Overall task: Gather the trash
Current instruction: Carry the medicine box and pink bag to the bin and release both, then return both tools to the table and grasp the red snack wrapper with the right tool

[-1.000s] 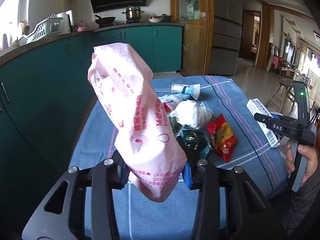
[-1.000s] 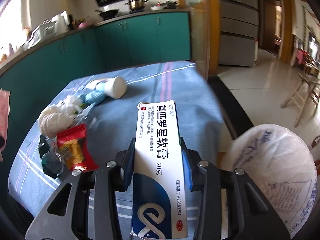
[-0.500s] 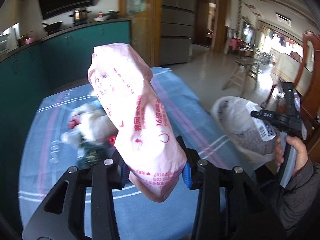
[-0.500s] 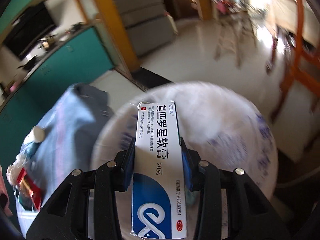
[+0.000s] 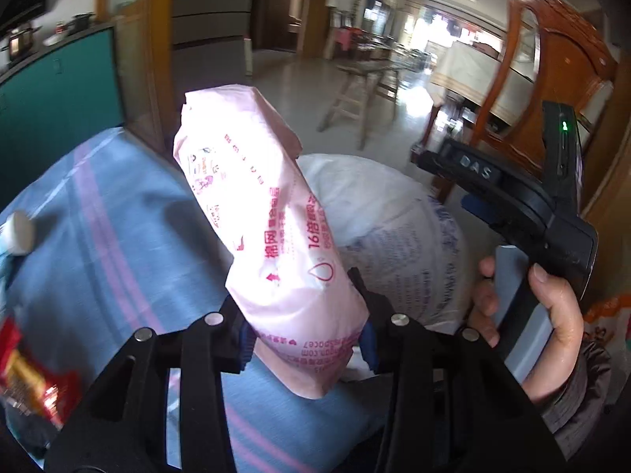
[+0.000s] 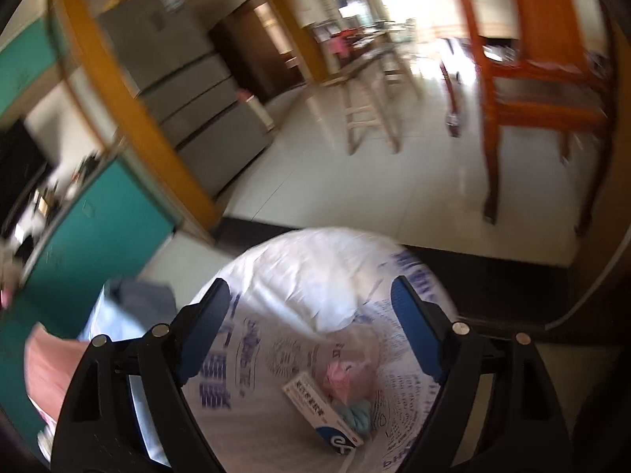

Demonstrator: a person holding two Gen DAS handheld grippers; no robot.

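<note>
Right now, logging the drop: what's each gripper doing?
Left gripper: shut on the pink pack.
Right gripper: jaws just opened, nothing between them; the box lies in the sack.

Open white sack (image 6: pixel 315 276) mouth gapes unobstructed beneath the right tongs (image 6: pixel 311 335).

Right gripper (image 6: pixel 311 329) jaws just swung wide, nothing between them. White printed sack (image 6: pixel 315 315) gaping right below. Medicine box (image 6: pixel 321 414) lying inside sack, tilted, touching pink wrapper (image 6: pixel 347 378) and teal scrap (image 6: pixel 357 414). Orange wooden chair (image 6: pixel 540 90) well beyond sack, blurry.
</note>
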